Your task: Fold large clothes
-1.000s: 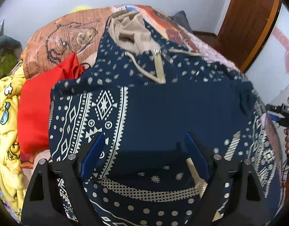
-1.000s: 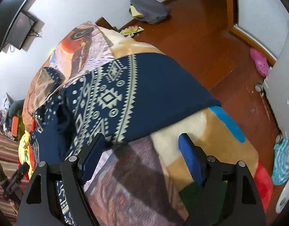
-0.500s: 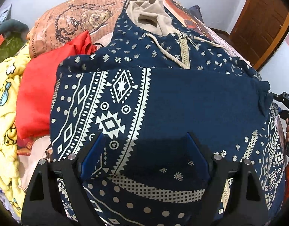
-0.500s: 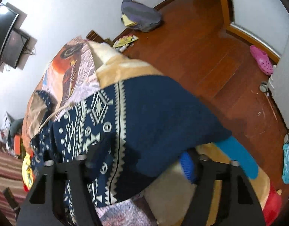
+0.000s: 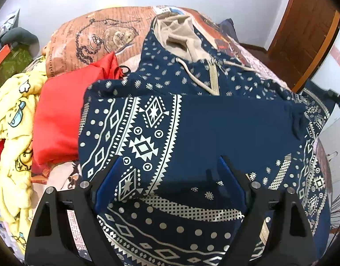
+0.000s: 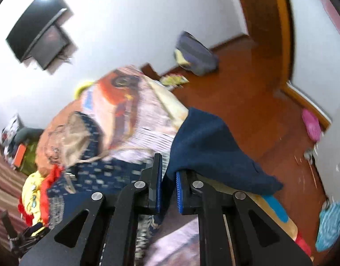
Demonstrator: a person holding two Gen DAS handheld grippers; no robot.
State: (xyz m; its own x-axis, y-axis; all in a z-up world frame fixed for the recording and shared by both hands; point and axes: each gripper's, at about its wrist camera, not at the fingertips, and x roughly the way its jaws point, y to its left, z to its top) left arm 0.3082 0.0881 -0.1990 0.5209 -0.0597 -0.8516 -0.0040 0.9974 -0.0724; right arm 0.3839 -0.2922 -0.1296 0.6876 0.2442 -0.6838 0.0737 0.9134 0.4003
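**Hoodie part-folded, right gripper just clamped the edge**

Nearest, left wrist view: left gripper [image 5: 168, 177] jaws wide apart, hovering over the navy patterned hoodie [image 5: 192, 133], nothing between the pads, no grip. Under it the hem end of the hoodie, dotted and banded print, lies at the near edge of the bed [image 5: 99, 37].

Right wrist view: right gripper [image 6: 167, 178] jaws have just been closing and now stand nearly together, pinching a fold of the plain navy fabric [image 6: 209, 146]. That cloth rises out of the pads and drapes off toward the floor-side edge of the bed. Frame is blurred, so exactly which part is pinched I can't tell; looks like a sleeve or side panel.

Mid: a sleeve or side panel already lies crosswise over the chest, flat, patterned at one end and plain navy at the other. So one fold looks done.

Far: hood with tan lining [image 5: 181, 35], zipper and drawstrings toward the far end of the bed, still unfolded. A red cloth [image 5: 59, 115] and a yellow printed blanket [image 5: 12, 133] sit piled along the left edge, touching the hoodie's side, not folded.

Judgement: early to mid stage. Left to do: bring the gripped part across, tuck the hood, fold the body in half lengthwise or hem to shoulders.
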